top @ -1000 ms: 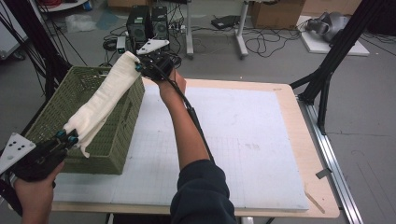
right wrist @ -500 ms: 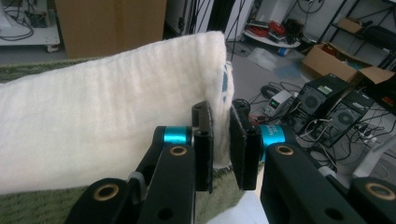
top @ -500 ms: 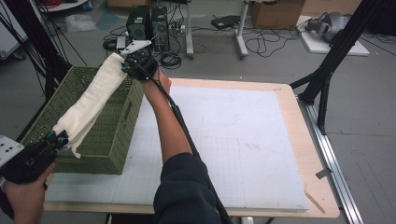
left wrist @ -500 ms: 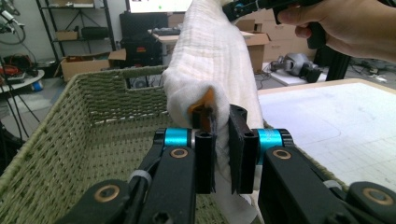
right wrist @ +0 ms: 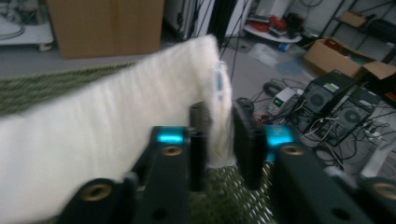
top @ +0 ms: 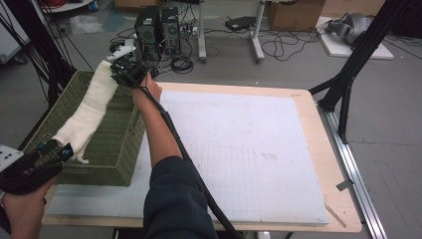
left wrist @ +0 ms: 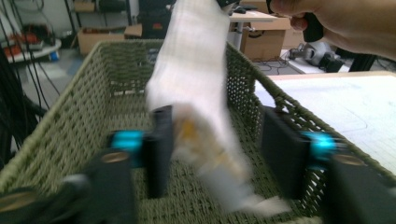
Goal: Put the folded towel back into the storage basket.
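The white towel (top: pixel 87 112) is stretched above the green woven basket (top: pixel 112 144). The left tool (left wrist: pixel 219 149), just opened, no longer grips it. The right tool (right wrist: pixel 219 140) has been opening, its jaws now slack around the far end. The towel should be lowered flat inside.

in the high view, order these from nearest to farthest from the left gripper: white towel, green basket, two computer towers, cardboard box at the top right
1. white towel: its near end lies between the open jaws of the left gripper.
2. green basket: just beyond, at the table's left edge; nearly a tie with the towel.
3. two computer towers: on the floor past the basket.
4. cardboard box: far top right.
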